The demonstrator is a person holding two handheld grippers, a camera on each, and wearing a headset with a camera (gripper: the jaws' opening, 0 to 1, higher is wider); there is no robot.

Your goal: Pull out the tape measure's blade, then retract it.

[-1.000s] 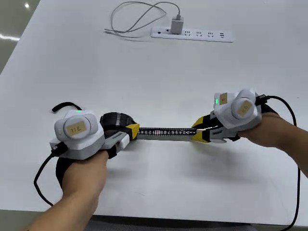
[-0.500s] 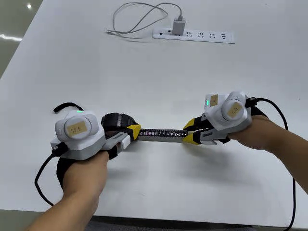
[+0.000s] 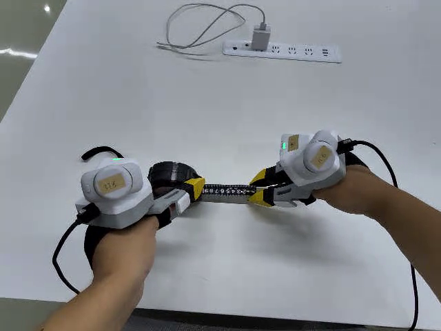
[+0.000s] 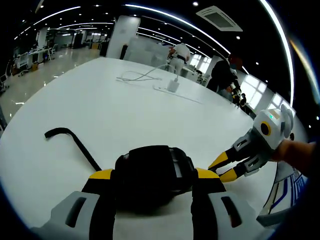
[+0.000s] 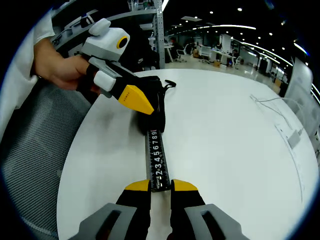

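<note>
The tape measure lies on the near part of the white tabletop (image 3: 227,262). It has a round black plastic case (image 3: 167,176), and a short length of dark metal blade (image 3: 226,191) printed with pale numerals is drawn out to the right. The blade runs straight and low over the table between the two grippers.

The left gripper (image 3: 187,189) has a white body and yellow-tipped black jaws. Its jaws are spread to the width of the case and clamp its sides. In the left gripper view the case (image 4: 150,172) sits squarely between them.

The right gripper (image 3: 260,187) faces the left one, its jaws drawn nearly together and pinching the blade's free end. In the right gripper view the numerals run away from its tips towards the case (image 5: 152,102).

A thin black strap (image 3: 100,150) curls on the table just behind the left gripper. At the far edge lies a long white power strip (image 3: 289,50) with a white charger plug (image 3: 261,36) and a looped white cable (image 3: 200,21).
</note>
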